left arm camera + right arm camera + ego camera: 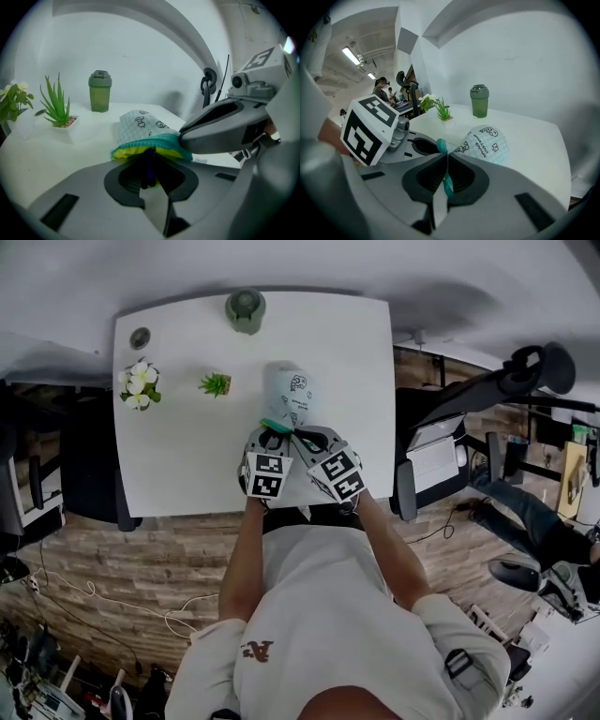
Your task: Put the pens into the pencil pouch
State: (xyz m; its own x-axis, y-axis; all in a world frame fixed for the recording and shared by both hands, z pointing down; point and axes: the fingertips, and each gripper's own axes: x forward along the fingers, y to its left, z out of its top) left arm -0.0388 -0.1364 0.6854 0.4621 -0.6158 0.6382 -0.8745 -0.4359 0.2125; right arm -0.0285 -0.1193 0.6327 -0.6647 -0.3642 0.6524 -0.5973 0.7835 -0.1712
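The pencil pouch (291, 395) lay on the white surface (178, 456), its teal-edged mouth towards the person. The right claw (446, 157) was clenched on that teal rim. The left claw (150, 157) was clenched on 1 dark blue pen (148, 171), whose far end sat at the pouch's yellow-lined opening.

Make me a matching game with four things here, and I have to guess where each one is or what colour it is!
Things:
1. shaker bottle
2. pencil pouch
3. pen
4. spiky plant

Clues:
A. between the left gripper's jaws
B. teal rim pinched by the right gripper
C. in a white pot
D. green, at the table's far edge

Pairs: 1-D, 2-B, 3-A, 4-C.
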